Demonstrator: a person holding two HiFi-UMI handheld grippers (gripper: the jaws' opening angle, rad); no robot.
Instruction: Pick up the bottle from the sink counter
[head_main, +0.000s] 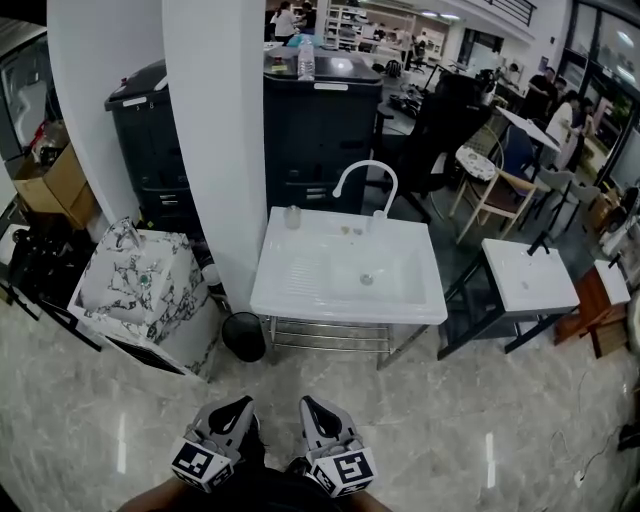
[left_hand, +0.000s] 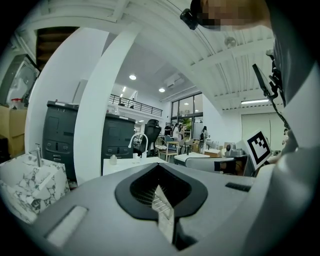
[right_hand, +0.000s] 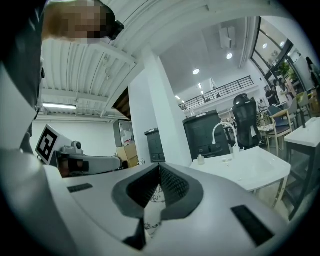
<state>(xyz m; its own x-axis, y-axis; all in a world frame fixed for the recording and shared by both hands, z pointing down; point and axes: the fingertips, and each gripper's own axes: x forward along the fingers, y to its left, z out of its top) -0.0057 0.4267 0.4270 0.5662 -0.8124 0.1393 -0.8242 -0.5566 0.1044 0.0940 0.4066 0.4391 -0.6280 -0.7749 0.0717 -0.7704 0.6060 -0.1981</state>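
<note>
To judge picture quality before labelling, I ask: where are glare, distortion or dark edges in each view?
Head view: lamp reflections make bright streaks on the glossy floor; the white sink looks washed out. Left gripper view: the wide lens bends the white pillar into a curve, corners black. Right gripper view: the same bending of the pillar, dark rim all round.

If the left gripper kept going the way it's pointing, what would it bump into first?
Most likely the front rim of the white sink: the left gripper aims at it, with only open floor between. Height is hard to judge; it might pass just over.
</note>
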